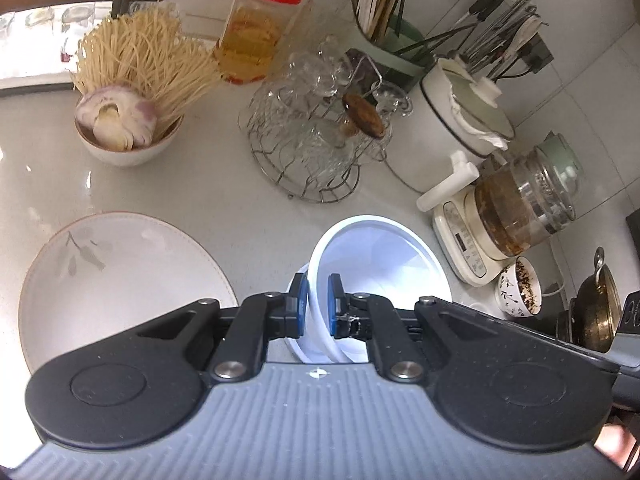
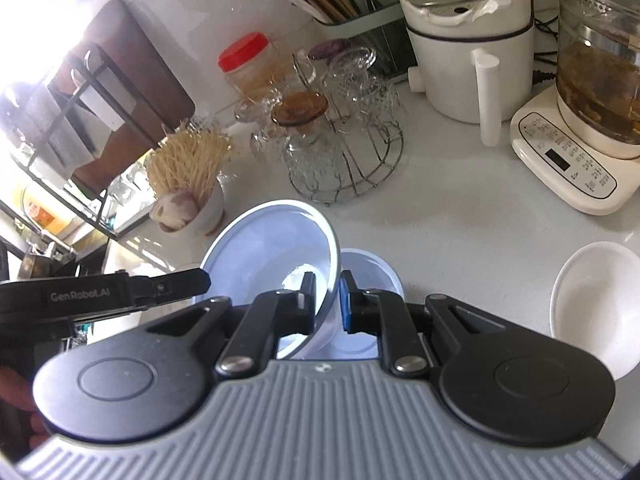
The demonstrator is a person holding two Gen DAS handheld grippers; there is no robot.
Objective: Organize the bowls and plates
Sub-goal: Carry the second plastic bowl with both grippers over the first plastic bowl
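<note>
On the near counter, one tilted white bowl (image 1: 380, 264) is clamped at its rim by both left gripper (image 1: 317, 305) and right gripper (image 2: 327, 300), above another bowl (image 2: 366, 276).

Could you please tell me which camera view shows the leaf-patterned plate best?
The left wrist view: the plate lies nearly whole on the counter, left of the left gripper, its leaf motif clear. The right wrist view does not show it.

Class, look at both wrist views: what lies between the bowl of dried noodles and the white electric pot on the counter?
The wire rack of upturned glasses stands between the noodle bowl and the white electric pot; both wrist views show it.
</note>
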